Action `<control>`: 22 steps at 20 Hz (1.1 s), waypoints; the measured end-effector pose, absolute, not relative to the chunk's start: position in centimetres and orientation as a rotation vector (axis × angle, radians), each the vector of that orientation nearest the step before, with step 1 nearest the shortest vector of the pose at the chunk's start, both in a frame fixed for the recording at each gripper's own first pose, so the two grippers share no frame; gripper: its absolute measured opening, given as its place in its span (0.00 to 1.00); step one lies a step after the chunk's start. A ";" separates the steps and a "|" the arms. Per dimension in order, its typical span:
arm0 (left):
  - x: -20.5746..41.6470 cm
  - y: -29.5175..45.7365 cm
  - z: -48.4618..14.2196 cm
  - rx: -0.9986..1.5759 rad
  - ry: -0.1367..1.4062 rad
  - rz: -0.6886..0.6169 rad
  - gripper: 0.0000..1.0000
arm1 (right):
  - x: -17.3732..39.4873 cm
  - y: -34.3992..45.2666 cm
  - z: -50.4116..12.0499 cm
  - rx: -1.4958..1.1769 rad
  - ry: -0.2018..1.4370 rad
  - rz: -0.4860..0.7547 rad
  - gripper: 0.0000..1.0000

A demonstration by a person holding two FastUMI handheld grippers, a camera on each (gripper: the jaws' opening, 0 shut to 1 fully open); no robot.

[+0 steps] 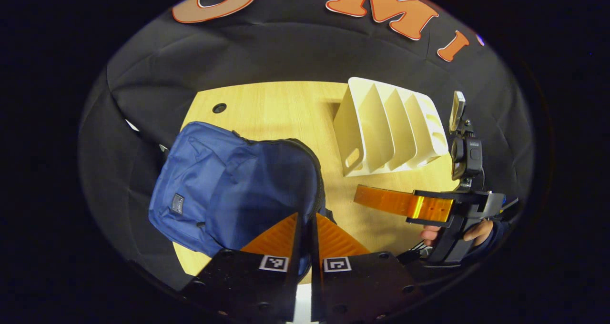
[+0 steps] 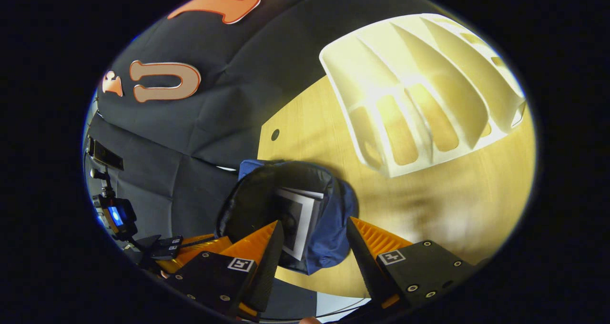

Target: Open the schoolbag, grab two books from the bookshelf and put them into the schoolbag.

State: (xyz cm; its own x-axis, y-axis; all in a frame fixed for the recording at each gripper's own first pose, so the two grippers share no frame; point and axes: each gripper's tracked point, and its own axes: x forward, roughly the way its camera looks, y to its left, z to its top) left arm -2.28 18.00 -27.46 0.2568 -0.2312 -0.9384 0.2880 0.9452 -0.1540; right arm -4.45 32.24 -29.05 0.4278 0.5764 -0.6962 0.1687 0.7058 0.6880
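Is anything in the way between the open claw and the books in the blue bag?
Nothing visible. In the right gripper view the right gripper is open just above the schoolbag, whose mouth gapes, and the books inside show in plain sight.

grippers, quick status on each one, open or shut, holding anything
Left tool: shut on the rim of the schoolbag.
Right tool: open, holding nothing, above the open schoolbag with books inside.
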 end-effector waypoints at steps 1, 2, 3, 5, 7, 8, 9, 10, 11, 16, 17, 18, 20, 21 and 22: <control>-2.6 17.3 -27.8 0.046 1.265 -0.363 0.17 | -4.3 31.2 -28.9 0.779 1.118 0.281 0.79; -2.7 16.2 -27.8 0.040 1.262 -0.372 0.19 | -4.2 30.4 -28.8 0.778 1.116 0.277 0.79; -2.5 15.8 -27.8 0.051 1.250 -0.363 0.33 | -4.3 29.6 -28.7 0.786 1.121 0.270 0.79; -2.2 14.8 -28.0 0.081 1.231 -0.341 0.46 | -4.0 27.8 -28.4 0.793 1.108 0.250 0.79; -2.0 13.5 -27.9 0.111 1.207 -0.325 0.62 | -3.6 25.9 -27.9 0.767 1.083 0.235 0.79; -1.6 12.8 -27.7 0.118 1.183 -0.320 0.68 | -3.3 25.0 -27.7 0.752 1.067 0.229 0.79; -1.5 12.0 -27.4 0.121 1.155 -0.318 0.72 | -3.2 24.1 -27.6 0.732 1.051 0.220 0.79; -1.0 11.2 -27.1 0.118 1.117 -0.298 0.73 | -3.0 23.2 -27.3 0.717 1.031 0.214 0.79; -0.4 10.6 -26.5 0.109 1.078 -0.281 0.75 | -2.7 22.3 -27.0 0.700 1.016 0.204 0.79; 1.7 7.4 -23.6 0.059 0.878 -0.250 0.75 | -1.7 18.7 -25.3 0.665 0.942 0.178 0.79; 1.9 7.4 -23.6 0.056 0.840 -0.245 0.75 | -1.8 18.1 -24.9 0.664 0.937 0.181 0.79; 2.2 7.4 -23.4 0.054 0.809 -0.247 0.75 | -1.9 17.3 -24.6 0.659 0.924 0.172 0.79; 3.0 7.0 -22.7 0.048 0.738 -0.252 0.80 | -1.6 16.0 -24.0 0.628 0.890 0.157 0.80; 3.4 6.8 -22.2 0.051 0.697 -0.248 0.81 | -1.4 15.4 -23.6 0.609 0.871 0.152 0.80; 3.7 6.7 -21.6 0.054 0.658 -0.252 0.81 | -1.2 14.8 -23.2 0.589 0.850 0.145 0.80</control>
State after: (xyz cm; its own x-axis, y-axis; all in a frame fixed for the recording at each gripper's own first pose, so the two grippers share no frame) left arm 3.73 6.66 -21.64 0.7616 -0.2146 -0.6115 0.2489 0.9681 -0.0297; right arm -1.22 14.81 -23.18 0.6605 0.3486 -0.6650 0.1083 0.8322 0.5438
